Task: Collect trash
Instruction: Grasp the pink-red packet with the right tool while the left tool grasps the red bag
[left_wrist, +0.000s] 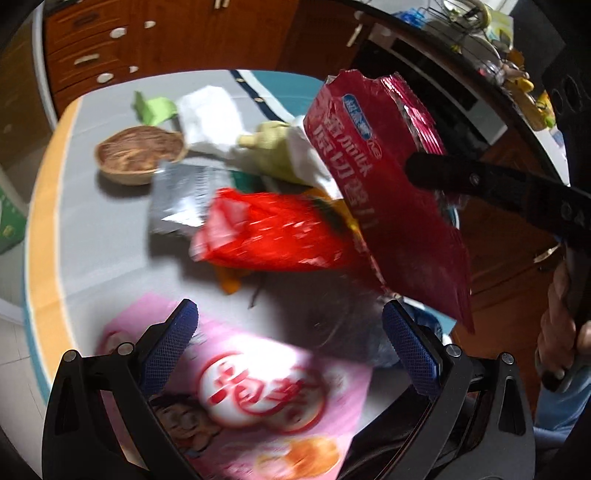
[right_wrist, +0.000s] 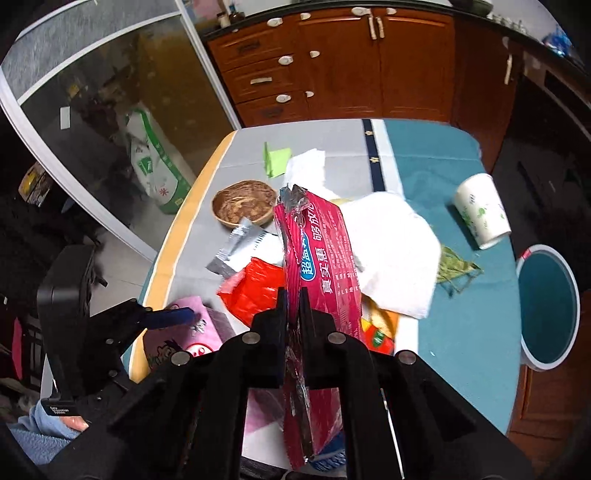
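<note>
**A:** So where are we with the dark red snack bag (right_wrist: 319, 254)? From the right wrist cam we've got the right gripper (right_wrist: 293, 295) clamped tight on it, both pads pinching the crinkled foil with no gap to speak of.

**B:** Yep, and it's up off the table (right_wrist: 461, 332), not lying on it. Its long axis runs straight along the fingers, away from the camera. The torn open end points out toward the wooden bowl (right_wrist: 243, 206) and the cabinets, and the other end hangs back under the gripper toward us.

**A:** On the left cam the same bag (left_wrist: 388, 177) looks tilted, torn top up and left, bottom corner down and right, with the black finger (left_wrist: 480, 181) across it.

**B:** What about the left gripper (left_wrist: 291, 332)?

**A:** Wide open, blue pads well apart, nothing pinched. It hangs over the pink wrapper (left_wrist: 258, 398) at the near edge of the table. That view's pretty blurry though.

**B:** The rest of the pile sits below the bag: bright red wrapper (right_wrist: 255, 291), silver packet (right_wrist: 236, 251), white paper towel (right_wrist: 395, 251). The bin (right_wrist: 546, 310) is off the table's right side, beyond the paper cup (right_wrist: 480, 210).
</note>
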